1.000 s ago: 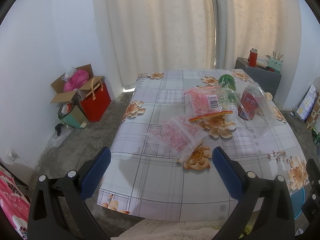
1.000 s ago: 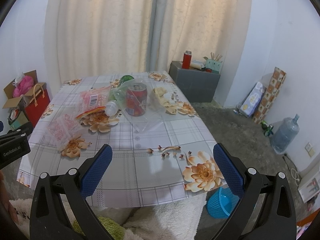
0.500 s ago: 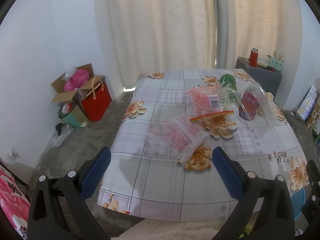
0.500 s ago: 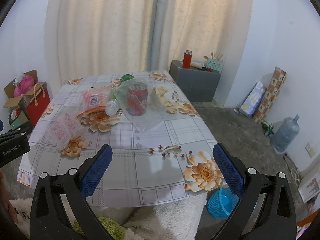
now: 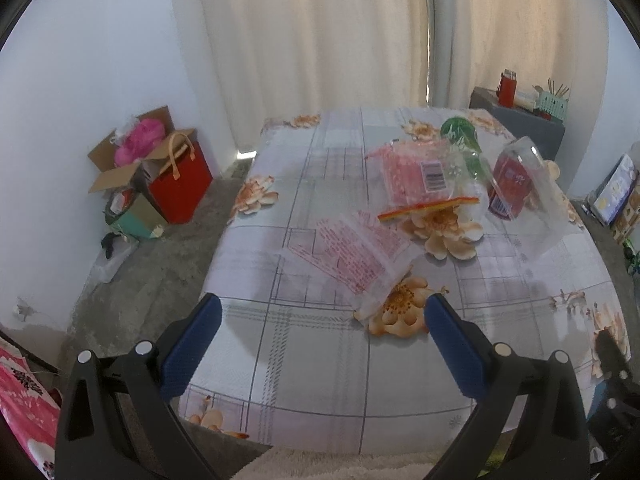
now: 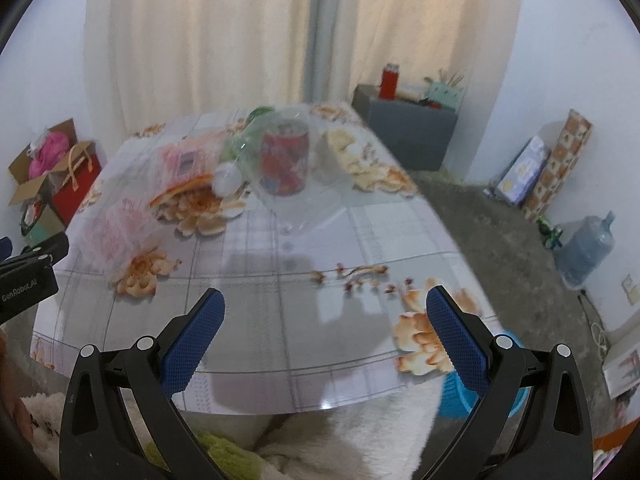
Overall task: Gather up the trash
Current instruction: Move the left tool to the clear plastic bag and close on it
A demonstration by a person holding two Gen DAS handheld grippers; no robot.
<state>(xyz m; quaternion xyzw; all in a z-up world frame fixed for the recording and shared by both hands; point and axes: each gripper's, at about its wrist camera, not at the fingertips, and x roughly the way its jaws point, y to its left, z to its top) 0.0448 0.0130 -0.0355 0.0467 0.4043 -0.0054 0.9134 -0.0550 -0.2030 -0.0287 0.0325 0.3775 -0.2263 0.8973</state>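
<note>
Trash lies on a table with a floral cloth (image 5: pixel 320 344). A clear bag with red print (image 5: pixel 356 254) lies nearest my left gripper (image 5: pixel 320 320), which is open and empty above the near edge. Farther right are a pink bag with a barcode (image 5: pixel 416 178), a green bottle (image 5: pixel 460 136) and a red can (image 5: pixel 510 186) inside a clear plastic box. My right gripper (image 6: pixel 324 318) is open and empty over the front of the table; the red can (image 6: pixel 285 162) stands ahead of it. A blue bin (image 6: pixel 454 398) sits on the floor under the table's right corner.
A red gift bag (image 5: pixel 180 182) and an open cardboard box (image 5: pixel 128 152) stand on the floor at the left. A grey cabinet (image 6: pixel 412 136) stands behind the table at the right. A water jug (image 6: pixel 586 248) and flat boxes (image 6: pixel 556 168) line the right wall.
The right gripper has moved forward over the table, so the can and bags look nearer and blurred. The left gripper has barely moved. Both stay open.
</note>
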